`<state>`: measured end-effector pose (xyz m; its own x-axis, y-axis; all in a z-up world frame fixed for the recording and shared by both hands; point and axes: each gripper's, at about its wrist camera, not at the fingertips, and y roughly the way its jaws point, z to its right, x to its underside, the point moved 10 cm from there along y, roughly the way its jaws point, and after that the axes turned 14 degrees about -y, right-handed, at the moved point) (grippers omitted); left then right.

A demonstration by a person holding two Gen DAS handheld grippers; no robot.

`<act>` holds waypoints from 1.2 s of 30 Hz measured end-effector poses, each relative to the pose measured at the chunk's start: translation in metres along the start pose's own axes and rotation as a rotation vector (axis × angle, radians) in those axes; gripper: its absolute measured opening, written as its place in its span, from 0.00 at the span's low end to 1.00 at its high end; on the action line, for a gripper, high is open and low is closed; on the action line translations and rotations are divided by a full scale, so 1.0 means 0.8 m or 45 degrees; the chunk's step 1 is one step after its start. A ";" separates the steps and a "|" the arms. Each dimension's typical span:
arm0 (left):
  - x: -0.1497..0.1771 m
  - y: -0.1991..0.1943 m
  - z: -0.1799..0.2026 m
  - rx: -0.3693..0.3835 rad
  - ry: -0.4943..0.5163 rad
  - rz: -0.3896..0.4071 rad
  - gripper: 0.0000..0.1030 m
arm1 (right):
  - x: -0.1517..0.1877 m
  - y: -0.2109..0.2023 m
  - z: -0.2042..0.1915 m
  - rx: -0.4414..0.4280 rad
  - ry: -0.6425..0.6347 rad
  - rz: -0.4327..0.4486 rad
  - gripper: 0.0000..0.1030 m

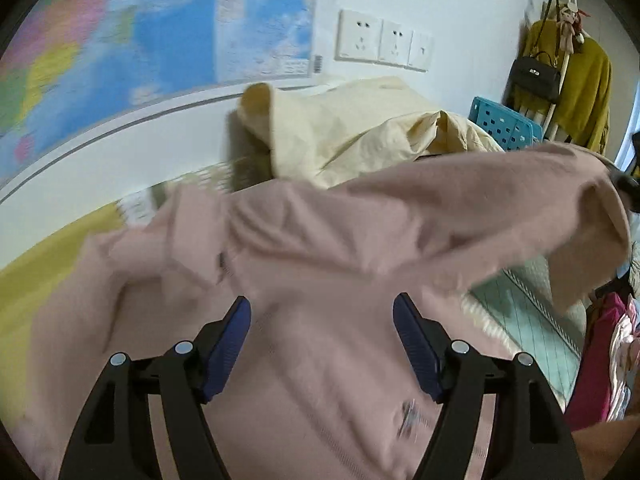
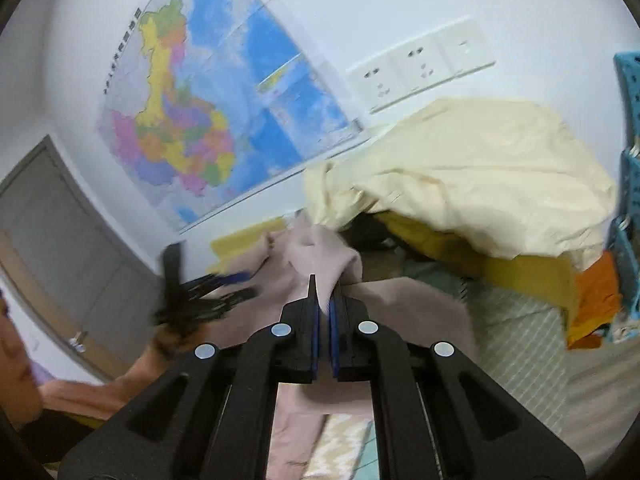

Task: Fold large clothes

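A pale pink sweater lies spread below my left gripper, which hovers open over its body with nothing between the jaws. One sleeve is lifted up to the right. In the right wrist view my right gripper is shut on pink fabric of the sweater and holds it raised. The left gripper shows blurred at the left of that view.
A cream sheet is heaped against the wall behind, also in the right wrist view. Blue crates, a coat rack with a yellow coat, a wall map, sockets, and pink clothes at the right.
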<state>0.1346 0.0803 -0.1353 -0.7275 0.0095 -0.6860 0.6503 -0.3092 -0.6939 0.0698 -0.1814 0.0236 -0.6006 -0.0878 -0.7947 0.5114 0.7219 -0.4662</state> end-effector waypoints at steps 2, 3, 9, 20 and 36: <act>-0.007 0.027 0.013 0.037 0.008 -0.034 0.66 | 0.012 0.016 -0.012 -0.050 0.010 -0.059 0.04; -0.011 0.044 0.019 0.049 0.006 -0.053 0.59 | 0.016 0.025 -0.018 -0.082 0.019 -0.089 0.04; -0.005 0.129 0.043 0.174 -0.061 -0.262 0.25 | 0.028 0.046 -0.060 -0.255 0.067 -0.142 0.05; -0.026 0.066 0.044 0.395 -0.119 -0.169 0.55 | -0.003 0.100 -0.152 -0.501 0.022 -0.159 0.04; 0.082 -0.135 -0.146 0.407 -0.344 -0.046 0.70 | 0.032 0.315 -0.208 -0.775 0.279 -0.367 0.08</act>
<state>0.0422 0.2254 -0.1309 -0.8075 -0.2109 -0.5509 0.5536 -0.5934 -0.5843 0.0807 0.1127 -0.0497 -0.8030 -0.2387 -0.5460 -0.0822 0.9519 -0.2953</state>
